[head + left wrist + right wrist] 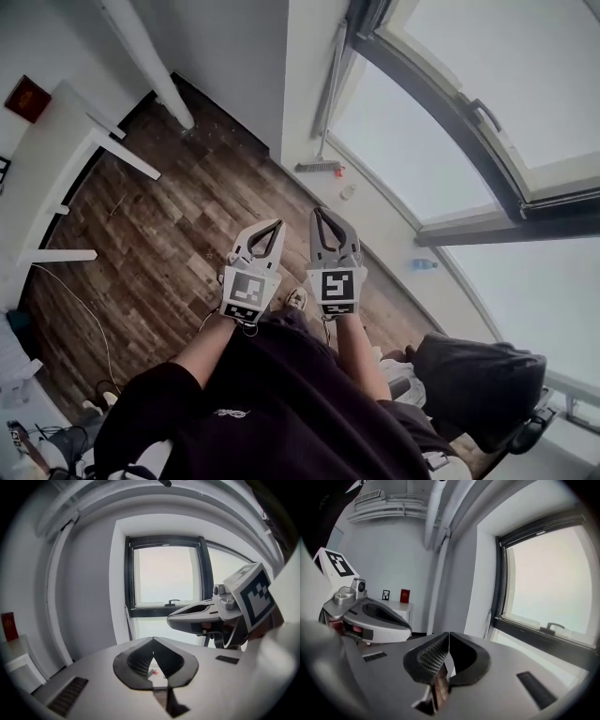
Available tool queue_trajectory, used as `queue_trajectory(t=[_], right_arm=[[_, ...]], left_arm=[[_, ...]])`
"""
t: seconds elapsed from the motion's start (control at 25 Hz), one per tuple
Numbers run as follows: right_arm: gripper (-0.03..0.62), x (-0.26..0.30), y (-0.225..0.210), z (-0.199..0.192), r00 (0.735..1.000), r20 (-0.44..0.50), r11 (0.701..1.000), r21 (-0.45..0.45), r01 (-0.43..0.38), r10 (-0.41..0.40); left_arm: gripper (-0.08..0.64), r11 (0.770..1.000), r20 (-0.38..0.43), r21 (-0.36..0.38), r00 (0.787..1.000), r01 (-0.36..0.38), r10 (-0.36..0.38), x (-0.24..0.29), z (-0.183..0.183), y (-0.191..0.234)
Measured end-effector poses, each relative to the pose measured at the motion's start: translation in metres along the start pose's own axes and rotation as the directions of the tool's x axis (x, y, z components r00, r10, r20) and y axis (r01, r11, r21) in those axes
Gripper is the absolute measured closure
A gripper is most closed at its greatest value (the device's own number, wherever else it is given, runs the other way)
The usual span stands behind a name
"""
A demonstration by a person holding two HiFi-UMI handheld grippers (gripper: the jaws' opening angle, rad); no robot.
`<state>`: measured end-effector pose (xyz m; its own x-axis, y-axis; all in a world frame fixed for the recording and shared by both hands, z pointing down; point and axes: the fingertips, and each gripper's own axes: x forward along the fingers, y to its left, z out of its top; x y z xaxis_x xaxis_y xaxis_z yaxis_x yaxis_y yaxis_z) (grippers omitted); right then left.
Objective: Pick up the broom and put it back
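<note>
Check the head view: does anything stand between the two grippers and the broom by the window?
Nothing visible does. The broom stands against the wall by the window. Only bare wood floor lies between it and the left gripper and right gripper. A small white thing by the wall sits off to one side.

You can read no words or numbers here. The left marker cube (246,289) and right marker cube (337,286), near 6 o'clock, show only black squares.

Slim broom (317,167) upright against white wall, head on floor.
</note>
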<state>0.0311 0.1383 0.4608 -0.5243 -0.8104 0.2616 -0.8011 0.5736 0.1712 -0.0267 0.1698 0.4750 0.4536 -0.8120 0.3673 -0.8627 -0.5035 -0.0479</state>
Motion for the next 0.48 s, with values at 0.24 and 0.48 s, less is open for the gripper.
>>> queue_trajectory(t=[0.24, 0.48], right_arm=[[0.569, 0.067, 0.017, 0.050, 1.000, 0.016, 0.999, -0.030, -0.018, 0.018], [0.569, 0.119, 0.054, 0.059, 0.997, -0.042, 0.998, -0.017, -0.059, 0.059]], left_arm=[[0.558, 0.999, 0.101, -0.039, 0.995, -0.014, 0.018, 0.008, 0.023, 0.075], [0.558, 0.994, 0.101, -0.100, 0.994, -0.034, 0.044, -0.002, 0.015, 0.135]])
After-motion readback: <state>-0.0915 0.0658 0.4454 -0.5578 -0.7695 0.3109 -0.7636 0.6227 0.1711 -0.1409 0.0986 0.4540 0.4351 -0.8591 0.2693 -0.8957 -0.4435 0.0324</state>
